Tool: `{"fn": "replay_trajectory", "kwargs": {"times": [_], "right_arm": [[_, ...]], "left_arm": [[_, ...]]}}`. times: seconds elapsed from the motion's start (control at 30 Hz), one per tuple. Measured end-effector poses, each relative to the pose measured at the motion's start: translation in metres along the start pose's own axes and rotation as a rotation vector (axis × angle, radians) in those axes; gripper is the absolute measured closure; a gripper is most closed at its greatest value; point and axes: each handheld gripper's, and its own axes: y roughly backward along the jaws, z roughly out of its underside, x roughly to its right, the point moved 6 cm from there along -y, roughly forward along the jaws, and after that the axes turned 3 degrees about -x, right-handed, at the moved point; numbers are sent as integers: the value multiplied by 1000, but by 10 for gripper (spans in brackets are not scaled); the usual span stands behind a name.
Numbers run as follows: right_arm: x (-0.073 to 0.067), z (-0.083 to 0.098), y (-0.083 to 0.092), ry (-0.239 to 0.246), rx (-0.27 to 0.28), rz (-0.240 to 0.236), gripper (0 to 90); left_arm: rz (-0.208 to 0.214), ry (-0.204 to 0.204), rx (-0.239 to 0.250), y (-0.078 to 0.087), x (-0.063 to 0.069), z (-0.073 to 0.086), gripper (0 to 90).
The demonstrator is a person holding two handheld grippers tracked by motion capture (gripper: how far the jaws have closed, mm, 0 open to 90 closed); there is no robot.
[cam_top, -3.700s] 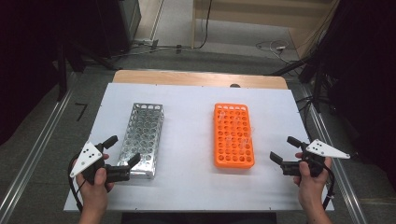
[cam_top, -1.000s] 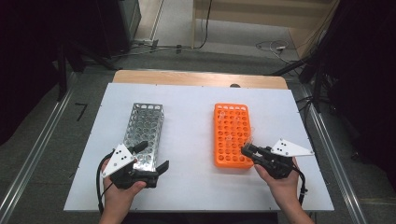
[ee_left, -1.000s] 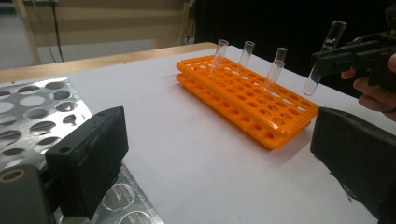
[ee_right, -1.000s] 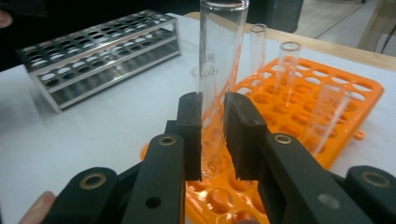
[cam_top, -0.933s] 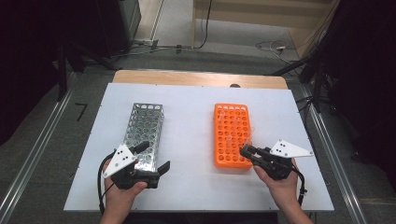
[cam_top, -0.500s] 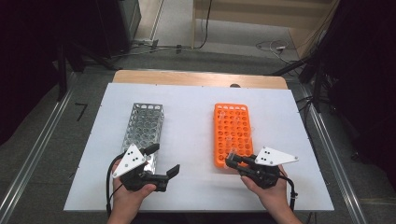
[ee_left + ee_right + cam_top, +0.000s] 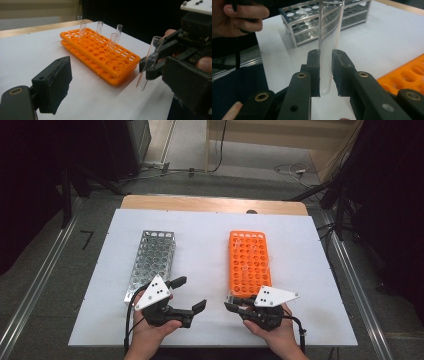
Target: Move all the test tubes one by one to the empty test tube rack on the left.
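Note:
My right gripper (image 7: 325, 72) is shut on a clear glass test tube (image 7: 329, 37) and holds it roughly upright near the table's front edge. In the high view this gripper (image 7: 231, 306) sits just in front of the orange rack (image 7: 248, 262). Several more tubes stand in the far holes of the orange rack (image 7: 100, 57). My left gripper (image 7: 189, 293) is open with nothing between its pads, though its jaws have just been closing a little. It points at the held tube (image 7: 150, 62), which hangs just ahead of its jaws. An empty metal rack (image 7: 152, 260) lies to the left.
Both racks rest on a white board (image 7: 210, 227) with a wooden strip along its far edge. Metal rails run along the floor on both sides. The left hand (image 7: 242, 15) shows at the top left of the right gripper view, with the metal rack (image 7: 322, 20) beyond.
Both hands have moved inward along the front of the table, toward each other. The right gripper carried the tube leftward. The left gripper slid right, past the metal rack's front corner.

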Motion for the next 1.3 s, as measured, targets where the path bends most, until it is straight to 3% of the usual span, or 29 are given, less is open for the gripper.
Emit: {"fn": "replay_trajectory", "kwargs": {"times": [0.27, 0.43, 0.53, 0.73, 0.93, 1.13, 1.3], "right_arm": [[-9, 2, -10, 27, -27, -17, 742], [-11, 3, -13, 28, -37, -24, 742], [-15, 4, -16, 42, -48, -30, 743], [-18, 3, -19, 48, -52, -45, 743], [-23, 3, -21, 69, -59, -55, 743], [-25, 2, -20, 75, -59, -60, 743], [-25, 2, -20, 73, -63, -62, 742]], "left_arm": [[-8, -14, -29, -6, 12, -1, 250], [49, -20, -40, -10, 21, 0, 323], [88, -36, -51, -13, 28, 0, 421], [130, -60, -95, -22, 38, 5, 521], [133, -57, -110, -27, 42, 7, 620], [131, -81, -133, -31, 45, 11, 738], [124, -89, -138, -31, 44, 11, 756]]}}
